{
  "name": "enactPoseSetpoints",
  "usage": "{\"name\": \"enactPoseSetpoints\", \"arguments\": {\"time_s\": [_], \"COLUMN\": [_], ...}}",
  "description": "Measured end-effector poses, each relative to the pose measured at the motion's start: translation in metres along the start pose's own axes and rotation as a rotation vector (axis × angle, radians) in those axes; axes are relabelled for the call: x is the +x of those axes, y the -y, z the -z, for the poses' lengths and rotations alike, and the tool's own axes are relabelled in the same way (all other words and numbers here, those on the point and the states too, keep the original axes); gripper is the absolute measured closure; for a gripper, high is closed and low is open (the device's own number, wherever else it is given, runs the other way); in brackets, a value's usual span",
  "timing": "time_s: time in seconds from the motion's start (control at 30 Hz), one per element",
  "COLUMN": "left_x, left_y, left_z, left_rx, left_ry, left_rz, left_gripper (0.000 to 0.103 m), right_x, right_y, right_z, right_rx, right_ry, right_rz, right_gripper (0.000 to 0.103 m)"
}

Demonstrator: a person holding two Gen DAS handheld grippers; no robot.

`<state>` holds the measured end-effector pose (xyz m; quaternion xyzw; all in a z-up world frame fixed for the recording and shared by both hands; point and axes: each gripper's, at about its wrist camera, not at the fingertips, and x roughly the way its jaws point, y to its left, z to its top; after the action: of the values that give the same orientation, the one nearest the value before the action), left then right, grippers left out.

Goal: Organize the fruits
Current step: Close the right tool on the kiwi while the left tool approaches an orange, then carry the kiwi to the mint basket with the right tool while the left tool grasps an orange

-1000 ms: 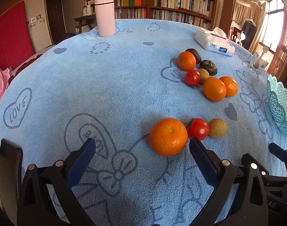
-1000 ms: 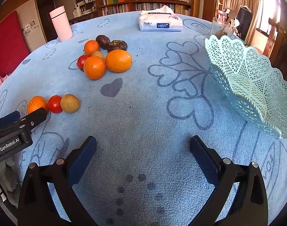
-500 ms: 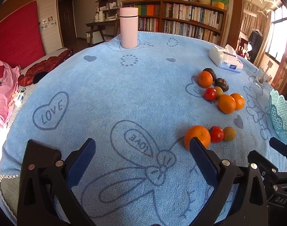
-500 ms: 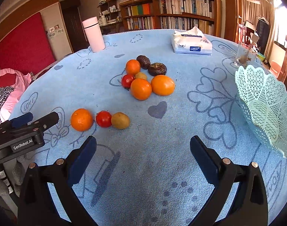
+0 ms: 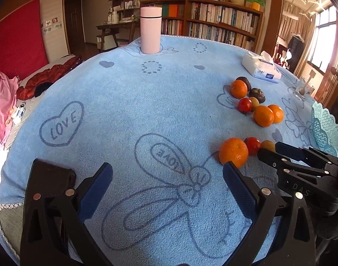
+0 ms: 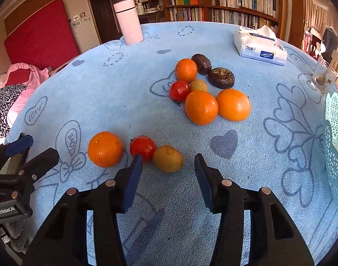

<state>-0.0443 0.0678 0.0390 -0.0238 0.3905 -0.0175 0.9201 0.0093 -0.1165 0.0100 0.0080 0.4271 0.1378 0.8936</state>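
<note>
Right tongs narrowed near brown fruit (basket contents hidden).

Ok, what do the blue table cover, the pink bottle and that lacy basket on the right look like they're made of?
Table cover: looks like terry or microfibre towel cloth, matte and fuzzy, with a napped pile showing.
Pink bottle: smooth satin shell, probably coated metal or plastic; the look cannot settle which.
Basket: likely moulded plastic, pale turquoise, with an openwork lattice and a scalloped rim.
</note>
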Motion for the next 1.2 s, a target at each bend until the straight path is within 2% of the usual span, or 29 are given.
{"name": "enactPoseSetpoints", "arguments": {"time_s": [0.17, 0.33, 0.57, 0.7, 0.77, 0.87, 1.0, 1.2], "left_x": [0.005, 0.011, 0.019, 0.033, 0.039, 0.042, 0.041, 0.038], "left_y": [0.005, 0.017, 0.044, 0.052, 0.055, 0.060, 0.069, 0.074], "left_z": [-0.002, -0.005, -0.006, -0.008, -0.009, -0.011, -0.012, -0.010], "left_rx": [0.008, 0.033, 0.093, 0.086, 0.073, 0.062, 0.074, 0.095], "left_ry": [-0.006, -0.011, -0.018, -0.067, -0.087, -0.103, -0.105, -0.101], "left_rz": [0.005, 0.016, 0.044, 0.086, 0.120, 0.172, 0.198, 0.168], "left_gripper": [0.005, 0.009, 0.015, 0.029, 0.033, 0.047, 0.065, 0.066], "right_x": [0.003, -0.013, -0.047, -0.066, -0.076, -0.093, -0.109, -0.128], "right_y": [0.003, 0.006, 0.022, 0.038, 0.045, 0.056, 0.075, 0.104], "right_z": [-0.001, 0.001, 0.007, 0.010, 0.012, 0.015, 0.020, 0.031], "right_rx": [-0.001, 0.022, 0.070, 0.111, 0.130, 0.156, 0.204, 0.274], "right_ry": [-0.009, 0.032, 0.114, 0.157, 0.182, 0.222, 0.258, 0.298], "right_rz": [-0.022, -0.034, 0.014, 0.038, 0.054, 0.083, 0.117, 0.166], "right_gripper": [0.074, 0.074, 0.074, 0.074, 0.074, 0.074, 0.074, 0.074]}}
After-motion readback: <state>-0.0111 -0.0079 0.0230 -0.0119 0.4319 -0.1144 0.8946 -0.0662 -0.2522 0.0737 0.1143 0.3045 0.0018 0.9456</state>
